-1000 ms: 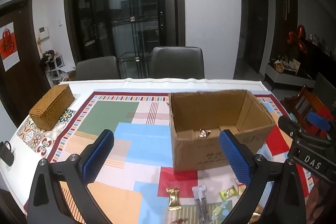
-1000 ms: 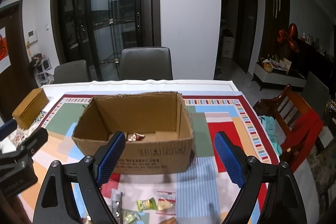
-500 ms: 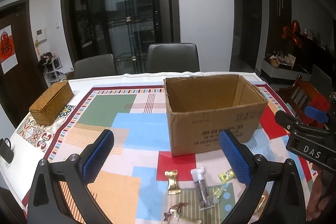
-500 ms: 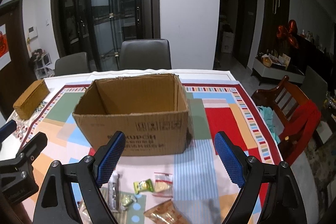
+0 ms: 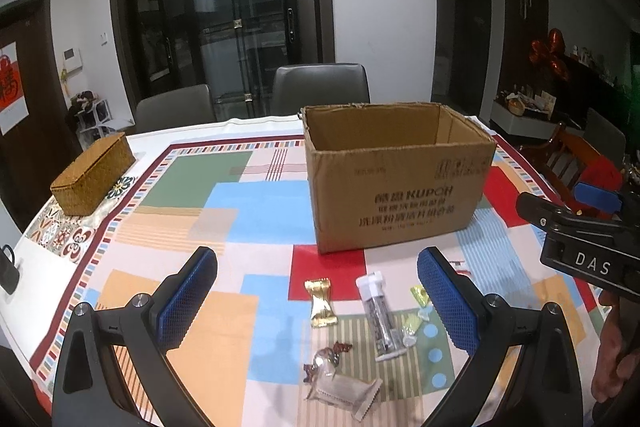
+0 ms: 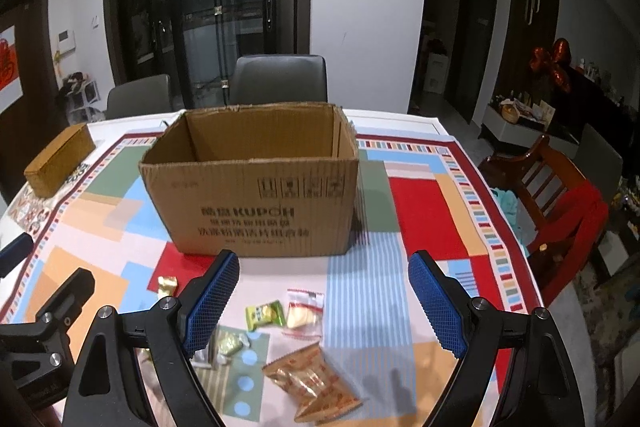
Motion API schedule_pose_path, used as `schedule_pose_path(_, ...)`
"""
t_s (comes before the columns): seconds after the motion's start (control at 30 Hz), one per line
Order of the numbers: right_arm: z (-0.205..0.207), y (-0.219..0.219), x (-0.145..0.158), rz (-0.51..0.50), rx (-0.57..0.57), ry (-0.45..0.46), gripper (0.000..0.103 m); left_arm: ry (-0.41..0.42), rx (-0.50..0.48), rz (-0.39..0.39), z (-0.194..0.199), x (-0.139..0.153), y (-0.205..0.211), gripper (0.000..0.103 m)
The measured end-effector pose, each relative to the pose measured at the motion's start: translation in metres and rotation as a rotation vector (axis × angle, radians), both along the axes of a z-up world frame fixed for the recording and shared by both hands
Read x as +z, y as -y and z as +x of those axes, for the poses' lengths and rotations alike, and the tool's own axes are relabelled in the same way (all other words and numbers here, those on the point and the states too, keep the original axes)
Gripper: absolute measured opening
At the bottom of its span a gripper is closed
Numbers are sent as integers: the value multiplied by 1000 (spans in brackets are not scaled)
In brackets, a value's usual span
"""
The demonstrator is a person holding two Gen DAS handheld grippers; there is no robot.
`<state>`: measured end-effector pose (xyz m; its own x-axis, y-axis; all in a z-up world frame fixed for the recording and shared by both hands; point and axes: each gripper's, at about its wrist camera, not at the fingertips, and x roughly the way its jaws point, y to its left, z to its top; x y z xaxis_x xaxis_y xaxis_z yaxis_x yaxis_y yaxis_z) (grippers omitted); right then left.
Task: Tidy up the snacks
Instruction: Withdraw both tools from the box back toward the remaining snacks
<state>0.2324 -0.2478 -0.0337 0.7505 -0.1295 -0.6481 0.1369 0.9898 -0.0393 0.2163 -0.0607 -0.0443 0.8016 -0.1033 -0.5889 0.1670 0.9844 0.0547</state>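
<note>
Both grippers have drawn back from over the cardboard box (image 5: pixel 394 179) and sunk toward the near edge of the desk (image 5: pixel 256 211) over the last second. A moment ago the box's inside showed, with one wrapped sweet on its floor; now only its front wall shows, and the loose snacks have come into view below the jaws. I judge one drop is finished and the next pick is about to begin.

The left gripper (image 5: pixel 318 301) has its jaws wide apart and empty, and so does the right gripper (image 6: pixel 324 303).

Still on the tablecloth, just in front of the box: a gold-wrapped candy (image 5: pixel 321 303), a clear tube sachet with a white cap (image 5: pixel 378 315), a twisted clear-wrapped sweet (image 5: pixel 326 361), a pale sachet (image 5: pixel 352 393), a green candy packet (image 6: pixel 265 314), a clear bag with red print (image 6: pixel 304 313) and an orange biscuit packet (image 6: pixel 314 381).

The box front reads "KUPOH" among Chinese characters (too small to make out), and the right gripper's body carries "DAS". A woven box (image 5: pixel 93 173) sits at the far left.
</note>
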Motion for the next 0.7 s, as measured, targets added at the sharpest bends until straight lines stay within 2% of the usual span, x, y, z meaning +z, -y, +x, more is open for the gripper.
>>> schedule_pose_path(0.7, -26, -8, -40, -7, 17, -66, 87, -42, -30, 9, -26, -45, -4, 102)
